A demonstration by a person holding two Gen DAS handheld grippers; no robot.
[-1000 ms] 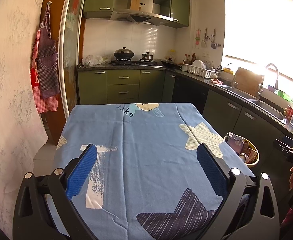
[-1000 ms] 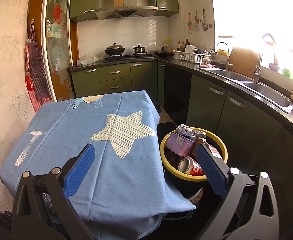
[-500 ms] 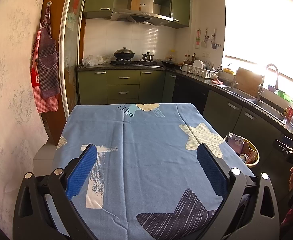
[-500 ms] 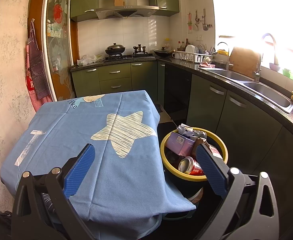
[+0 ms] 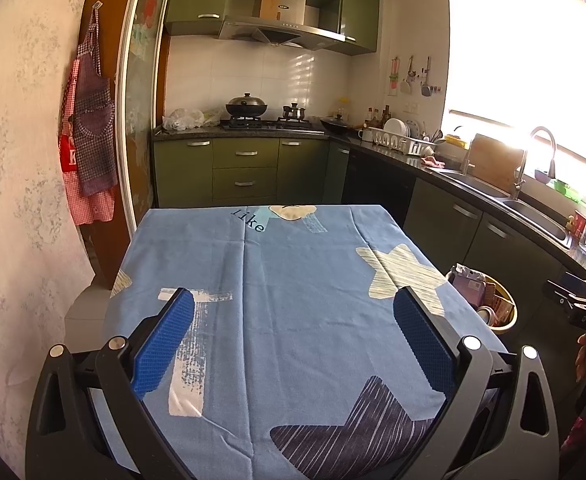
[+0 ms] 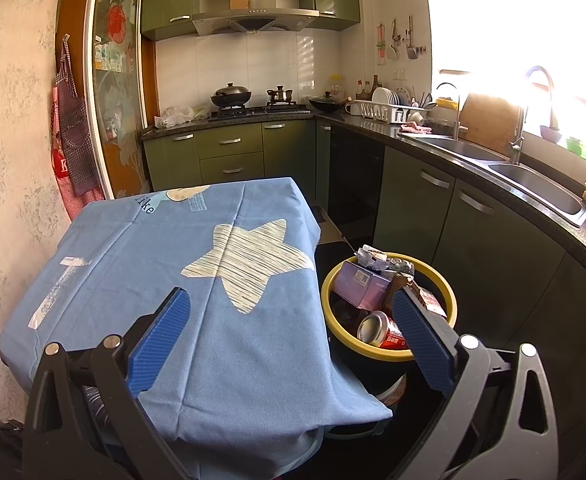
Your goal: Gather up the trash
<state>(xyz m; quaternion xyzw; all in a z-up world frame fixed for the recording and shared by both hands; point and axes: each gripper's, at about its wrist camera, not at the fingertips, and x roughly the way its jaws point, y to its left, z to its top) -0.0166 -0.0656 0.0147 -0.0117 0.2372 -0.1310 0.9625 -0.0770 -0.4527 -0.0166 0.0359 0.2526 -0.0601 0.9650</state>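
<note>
A yellow-rimmed trash bin (image 6: 335, 276) stands on the floor right of the table, holding a purple box (image 6: 359, 286), a red can (image 6: 381, 330) and crumpled wrappers (image 6: 373, 256). The same trash bin (image 5: 509, 314) shows at the right in the left wrist view. My right gripper (image 6: 291, 330) is open, its right finger in front of the bin's rim. My left gripper (image 5: 293, 338) is open above the near end of the table (image 5: 285, 272), which wears a blue star-print cloth. Nothing is between either pair of fingers.
Dark green cabinets (image 6: 465, 216) with a sink (image 6: 533, 182) run along the right. A stove with pots (image 5: 253, 114) is at the back. Aprons (image 5: 91, 136) hang on the left wall. The other gripper and a hand (image 5: 585, 324) show at the right edge.
</note>
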